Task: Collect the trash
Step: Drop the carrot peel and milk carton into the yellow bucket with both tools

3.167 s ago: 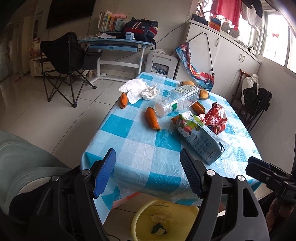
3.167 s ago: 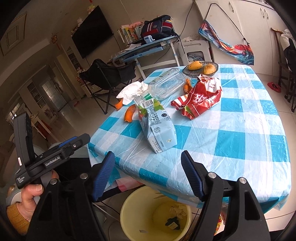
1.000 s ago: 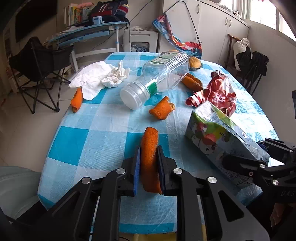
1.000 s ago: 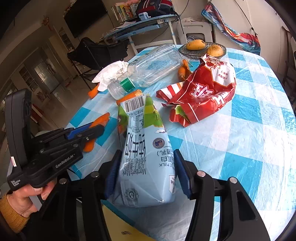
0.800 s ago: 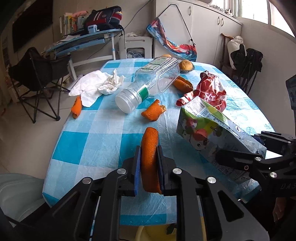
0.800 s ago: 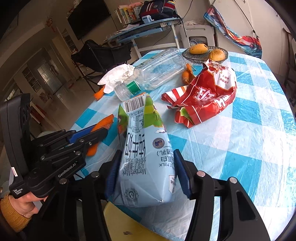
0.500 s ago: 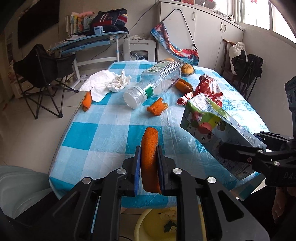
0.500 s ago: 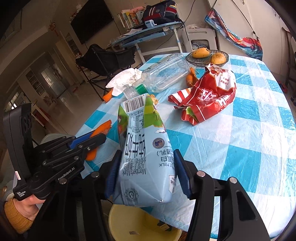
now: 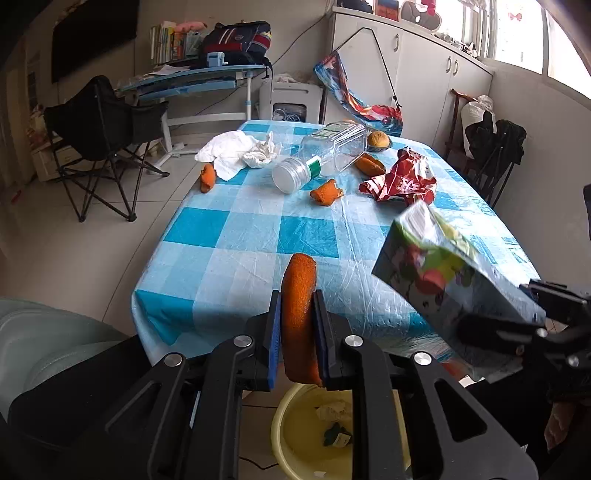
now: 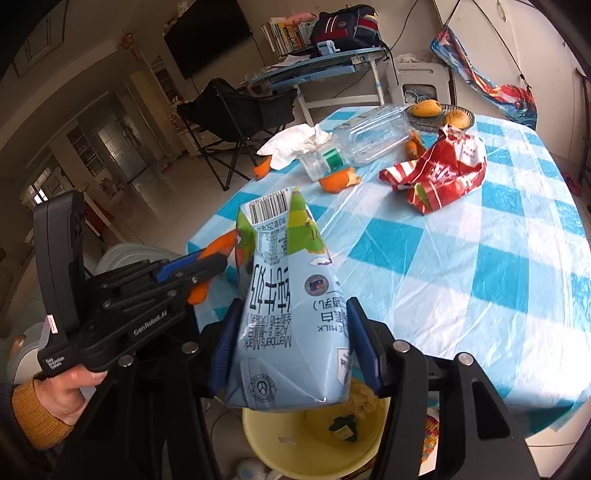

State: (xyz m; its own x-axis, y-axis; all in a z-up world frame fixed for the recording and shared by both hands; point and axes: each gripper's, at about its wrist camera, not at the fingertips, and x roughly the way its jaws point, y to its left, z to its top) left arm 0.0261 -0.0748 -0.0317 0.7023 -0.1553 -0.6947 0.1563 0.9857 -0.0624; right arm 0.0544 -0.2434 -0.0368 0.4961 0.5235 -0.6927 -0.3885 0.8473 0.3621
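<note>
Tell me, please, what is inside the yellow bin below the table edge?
Inside the yellow bin lie a crumpled pale scrap and a small dark green piece. The milk carton and both claws hide the rest.

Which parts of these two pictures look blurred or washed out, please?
Left wrist view: the milk carton is smeared by motion blur, the window blown out white. Right wrist view: the carton is sharp, sunlight glares on the tablecloth; both bend at the edges.

A lived-in home living room: blue-checked plastic tablecloth (image 9: 236, 236), wall-mounted black television (image 10: 208, 35), black folding camp chair (image 9: 99, 122), white cupboards (image 9: 424, 85).
</note>
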